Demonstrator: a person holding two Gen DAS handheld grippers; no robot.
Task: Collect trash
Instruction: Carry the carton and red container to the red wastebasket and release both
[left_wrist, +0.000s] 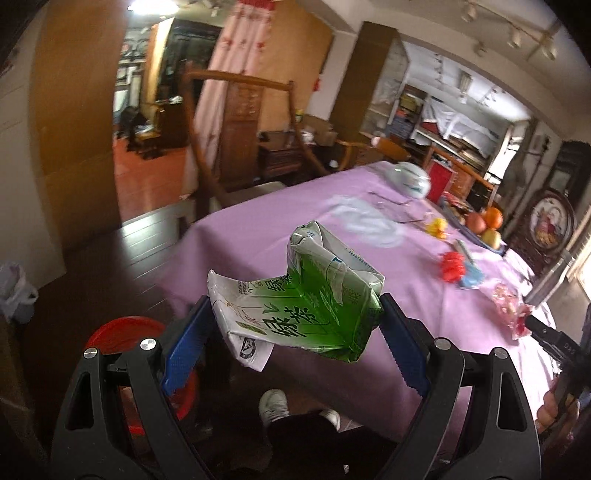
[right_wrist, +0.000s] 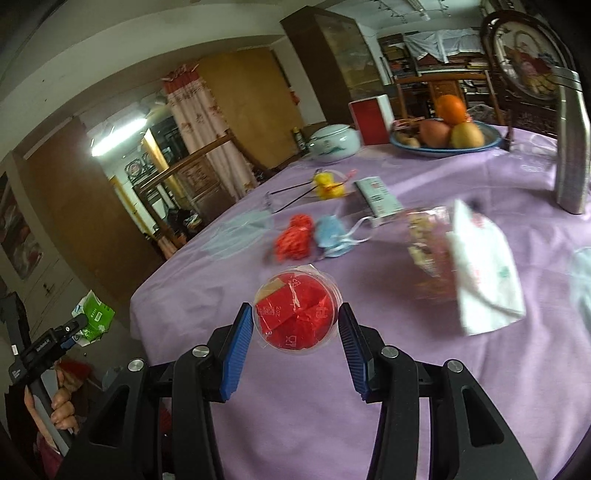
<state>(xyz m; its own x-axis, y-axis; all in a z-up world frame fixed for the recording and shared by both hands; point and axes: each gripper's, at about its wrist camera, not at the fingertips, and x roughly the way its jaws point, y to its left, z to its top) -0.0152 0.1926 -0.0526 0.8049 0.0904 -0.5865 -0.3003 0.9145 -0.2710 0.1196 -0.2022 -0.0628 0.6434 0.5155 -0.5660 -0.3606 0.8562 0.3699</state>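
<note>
The left gripper (left_wrist: 295, 325) clamps a crumpled green-and-white drink carton (left_wrist: 303, 295) off the table's near-left edge, above a red plastic bucket (left_wrist: 125, 332) at seven o'clock. The right gripper (right_wrist: 297, 325) pinches a clear round plastic cup holding red paper (right_wrist: 297, 308) over the purple-clothed table (right_wrist: 295, 406). Beyond, at twelve o'clock, lie a red crumpled wad (right_wrist: 293, 242) and a blue face mask (right_wrist: 332, 234); farther, at one o'clock, a fruit plate (right_wrist: 424, 149).
</note>
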